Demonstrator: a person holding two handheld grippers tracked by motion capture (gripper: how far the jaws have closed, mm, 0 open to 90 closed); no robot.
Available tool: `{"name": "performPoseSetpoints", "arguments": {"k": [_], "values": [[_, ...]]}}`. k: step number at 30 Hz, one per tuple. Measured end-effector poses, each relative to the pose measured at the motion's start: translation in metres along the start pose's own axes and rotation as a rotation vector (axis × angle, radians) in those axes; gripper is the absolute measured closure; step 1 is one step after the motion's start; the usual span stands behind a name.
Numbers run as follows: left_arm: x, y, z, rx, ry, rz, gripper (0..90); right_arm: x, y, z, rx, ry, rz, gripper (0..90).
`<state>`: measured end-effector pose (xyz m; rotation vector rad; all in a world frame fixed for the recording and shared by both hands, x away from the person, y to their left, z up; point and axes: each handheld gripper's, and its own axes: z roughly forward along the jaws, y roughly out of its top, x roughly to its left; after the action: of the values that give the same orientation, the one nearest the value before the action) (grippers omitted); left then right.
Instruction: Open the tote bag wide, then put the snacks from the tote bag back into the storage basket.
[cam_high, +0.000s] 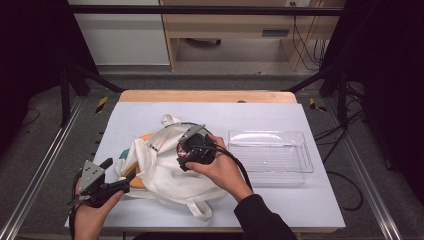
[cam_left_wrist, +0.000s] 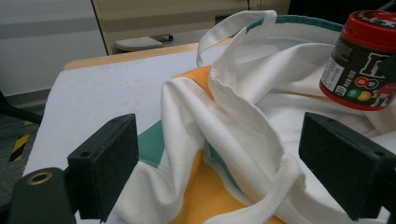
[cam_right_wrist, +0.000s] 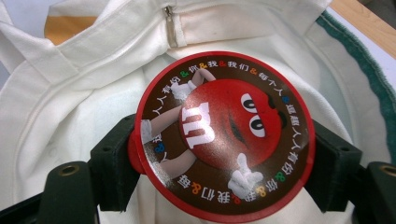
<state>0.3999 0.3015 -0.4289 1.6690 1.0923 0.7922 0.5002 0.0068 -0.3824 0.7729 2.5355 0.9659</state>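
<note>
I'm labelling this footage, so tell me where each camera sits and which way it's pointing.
High view: above the person's side, looking forward and down at the table; forearms, hands and both grippers enter from below.
Left gripper view: rides the left gripper, looking between its open jaws at the white bag.
Right gripper view: rides the right gripper, looking onto the candy jar it clamps.
All three share bag and jar.

Open left claw (cam_left_wrist: 229, 172), white tote bag (cam_left_wrist: 261, 112) between jaws, red-lidded candy jar (cam_left_wrist: 362, 60) beyond, white table (cam_left_wrist: 107, 98)
</note>
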Motion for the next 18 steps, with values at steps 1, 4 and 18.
{"name": "performPoseSetpoints", "arguments": {"k": [1,4,18], "values": [[0.001,0.0,0.0,-0.008,0.004,-0.004,11.8,0.0,0.0,-0.001,-0.005,-0.003,0.004,24.5],[0.002,0.0,-0.002,-0.017,0.019,-0.008,11.8,0.0,0.001,-0.003,-0.005,0.0,-0.002,24.5],[0.01,-0.002,-0.005,-0.04,0.059,-0.029,7.6,-0.002,0.008,-0.022,-0.022,0.011,-0.015,24.5]]}}
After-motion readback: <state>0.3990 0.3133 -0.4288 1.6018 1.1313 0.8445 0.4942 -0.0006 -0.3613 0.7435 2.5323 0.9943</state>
